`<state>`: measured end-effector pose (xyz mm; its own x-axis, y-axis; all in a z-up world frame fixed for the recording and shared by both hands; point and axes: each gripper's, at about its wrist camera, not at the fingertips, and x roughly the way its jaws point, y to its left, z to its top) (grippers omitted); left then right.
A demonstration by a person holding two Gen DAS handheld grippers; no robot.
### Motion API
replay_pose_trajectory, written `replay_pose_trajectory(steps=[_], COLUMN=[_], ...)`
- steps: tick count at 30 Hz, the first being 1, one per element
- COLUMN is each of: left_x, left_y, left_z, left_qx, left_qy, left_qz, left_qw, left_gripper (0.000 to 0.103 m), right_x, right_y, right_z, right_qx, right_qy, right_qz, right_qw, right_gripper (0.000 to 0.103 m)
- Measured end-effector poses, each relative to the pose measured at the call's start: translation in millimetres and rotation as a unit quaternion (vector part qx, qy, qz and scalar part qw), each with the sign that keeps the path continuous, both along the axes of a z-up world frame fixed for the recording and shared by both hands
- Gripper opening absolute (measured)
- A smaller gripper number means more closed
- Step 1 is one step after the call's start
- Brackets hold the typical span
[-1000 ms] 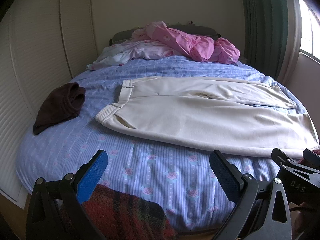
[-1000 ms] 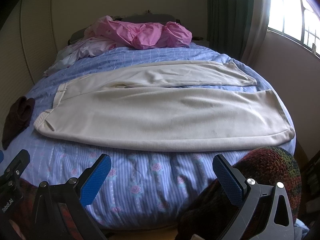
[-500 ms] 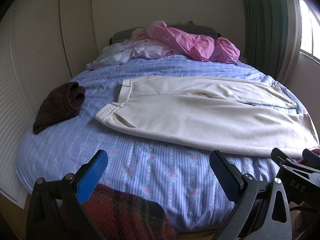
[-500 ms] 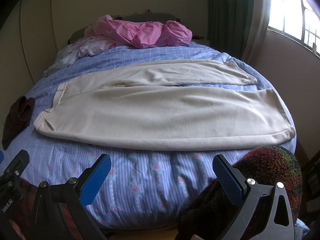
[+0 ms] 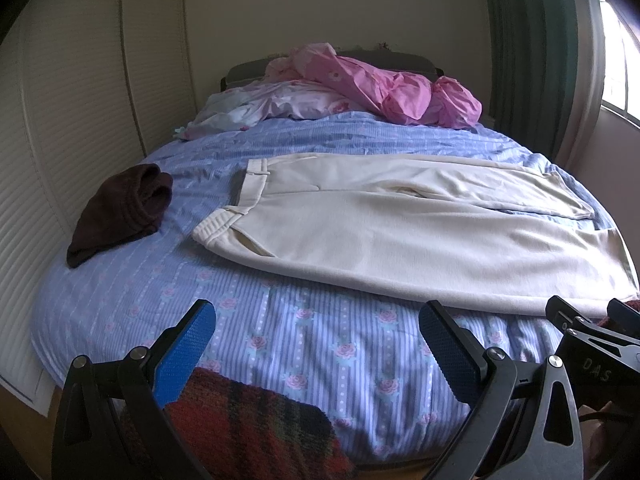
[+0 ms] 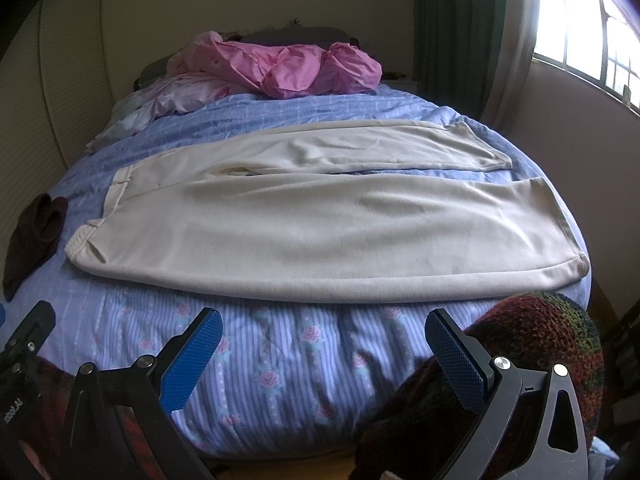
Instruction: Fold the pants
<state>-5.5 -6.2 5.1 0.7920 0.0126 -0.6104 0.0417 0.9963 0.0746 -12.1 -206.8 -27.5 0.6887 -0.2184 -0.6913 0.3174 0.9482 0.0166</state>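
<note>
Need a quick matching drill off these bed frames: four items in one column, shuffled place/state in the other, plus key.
1. cream pants
2. brown garment
3. pink bedding
4. left gripper

A. bunched at the headboard
B. open, empty, at the bed's near edge
C. spread flat, waistband left
D. crumpled, left of the waistband

1-C, 2-D, 3-A, 4-B

Bed (image 5: 304, 344) with blue striped rose-print cover fills the room, dark headboard (image 6: 296, 36) against a plain cream wall (image 5: 320, 8). Louvred cream closet doors (image 5: 80, 120) stand on the left, green curtain (image 6: 452, 28) and bright barred window (image 6: 580, 28) on the right. Daylight comes from the window side.
</note>
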Motion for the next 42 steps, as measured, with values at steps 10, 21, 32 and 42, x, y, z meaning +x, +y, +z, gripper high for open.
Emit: replay_pose_trajectory(steps=[10, 21, 32, 42], left_x=[-0.2, 4.4, 24.4, 91.6], left_y=[0.0, 3.6, 19.5, 51.6], left_z=[-0.3, -10.9, -10.0, 2.1], left_qx=[-0.001, -0.001, -0.012, 0.036], left_qy=[0.001, 0.013, 0.027, 0.042], left_qz=[0.001, 0.006, 0.016, 0.011], left_qw=[1.0, 0.9999, 0.9994, 0.9984], left_gripper=[0.103, 0.103, 0.103, 0.103], right_x=[-1.0, 6.7, 16.7, 63.3], right_y=[0.9, -3.4, 2.0, 17.4], right_z=[2.8, -5.4, -12.1, -30.7], right_qx=[0.001, 0.005, 0.023, 0.079], right_qy=[0.001, 0.011, 0.009, 0.017], right_qz=[0.0, 0.0, -0.006, -0.027], right_qw=[1.0, 1.0, 1.0, 0.996], right_gripper=[0.103, 0.103, 0.103, 0.103])
